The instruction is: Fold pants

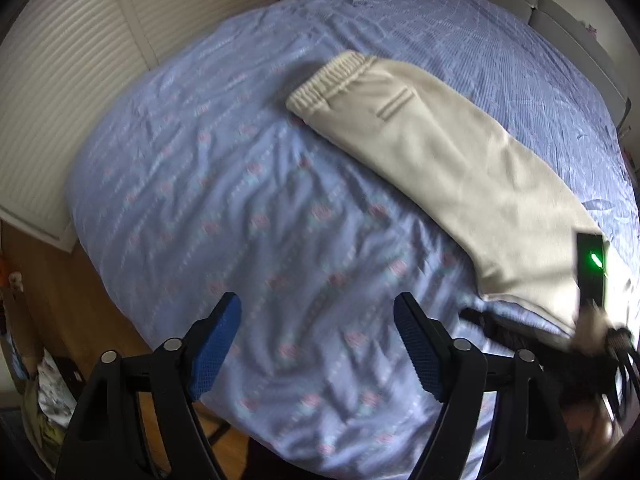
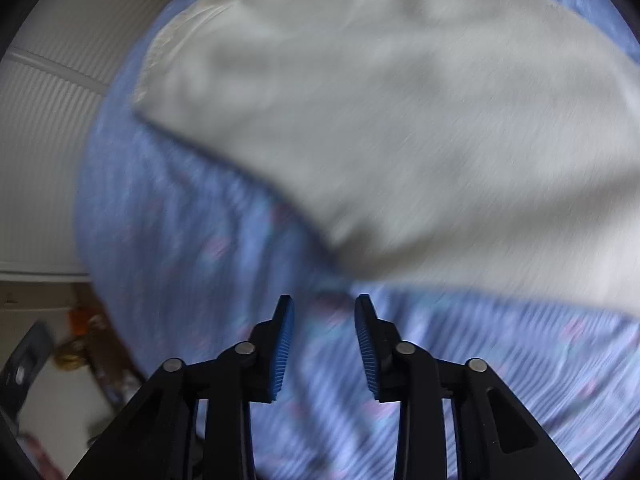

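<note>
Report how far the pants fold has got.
Done: the cream pants lie on the blue bedspread folded lengthwise, legs stacked. In hand: nothing; the left gripper and right gripper hang empty, jaws apart. Left: folding hem toward the waistband.

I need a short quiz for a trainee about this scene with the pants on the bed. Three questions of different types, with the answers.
1. True or false: the cream pants lie on the blue bedspread with both legs spread apart.
2. Which holds cloth now? A) left gripper B) right gripper C) neither
3. Fill in: in the left wrist view, the elastic waistband is at the pants' ____ end, far from the gripper.

Key
1. False; the pants lie as one long strip, leg on leg.
2. C; both stand open over bare bedspread.
3. Upper left.
</note>
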The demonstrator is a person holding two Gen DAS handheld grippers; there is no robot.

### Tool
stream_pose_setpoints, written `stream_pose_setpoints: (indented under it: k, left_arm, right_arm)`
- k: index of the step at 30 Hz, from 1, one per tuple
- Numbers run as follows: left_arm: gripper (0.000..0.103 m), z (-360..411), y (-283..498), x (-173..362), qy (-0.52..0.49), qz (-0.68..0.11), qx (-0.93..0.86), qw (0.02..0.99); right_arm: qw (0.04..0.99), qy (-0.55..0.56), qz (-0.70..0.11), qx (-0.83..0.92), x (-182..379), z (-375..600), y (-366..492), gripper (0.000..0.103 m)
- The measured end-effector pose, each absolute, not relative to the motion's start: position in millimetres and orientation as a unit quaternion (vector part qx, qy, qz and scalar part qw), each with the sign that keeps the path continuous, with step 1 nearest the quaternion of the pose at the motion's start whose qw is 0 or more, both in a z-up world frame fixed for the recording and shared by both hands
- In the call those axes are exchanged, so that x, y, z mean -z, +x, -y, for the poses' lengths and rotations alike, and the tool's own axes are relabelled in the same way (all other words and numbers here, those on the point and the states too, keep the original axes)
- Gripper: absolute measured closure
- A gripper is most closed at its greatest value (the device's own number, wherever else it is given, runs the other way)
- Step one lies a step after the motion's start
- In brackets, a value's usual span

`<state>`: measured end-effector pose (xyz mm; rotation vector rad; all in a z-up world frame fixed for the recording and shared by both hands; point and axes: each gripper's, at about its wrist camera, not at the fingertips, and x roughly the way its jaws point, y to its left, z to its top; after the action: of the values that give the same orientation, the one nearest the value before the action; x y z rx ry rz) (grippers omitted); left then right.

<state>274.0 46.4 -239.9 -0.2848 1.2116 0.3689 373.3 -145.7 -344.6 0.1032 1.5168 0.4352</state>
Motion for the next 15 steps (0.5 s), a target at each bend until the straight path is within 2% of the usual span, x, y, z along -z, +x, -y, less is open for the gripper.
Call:
stream_pose_setpoints:
  k: [2, 4, 5, 6, 11, 15]
  left_arm:
    - [0.024, -59.0, 280.4, 237.0, -0.118, -0.560, -0.153, 0.806]
    - [0.024, -74.8, 290.0, 232.4, -0.097, -0.550, -0.129, 0.819]
    - [0.024, -81.6, 294.3, 229.8, -0.090, -0.547, -0.116, 0.824]
    - [0.024, -90.0, 301.4, 227.4, -0.084, -0.543, -0.098, 0.830]
    - [0.024, -133.9, 358.4, 221.9, -0.051, -0.524, -0.003, 0.850]
    - [0.024, -170.2, 423.9, 228.4, -0.045, -0.513, 0.069, 0.855]
  right_arm:
    - [0.715, 0.040, -0.666, -0.207, 323.2, 139.2, 355.0, 0.070]
    - [0.737, 0.035, -0.644, -0.201, 297.9, 131.9, 346.4, 0.062]
    - [0.748, 0.036, -0.634, -0.191, 285.8, 129.1, 346.0, 0.054]
    - [0.761, 0.039, -0.621, -0.183, 273.1, 126.3, 347.3, 0.051]
    - [0.811, 0.032, -0.566, -0.146, 227.4, 99.7, 377.4, 0.045]
    - [0.825, 0.056, -0.551, -0.109, 210.7, 85.6, 414.2, 0.045]
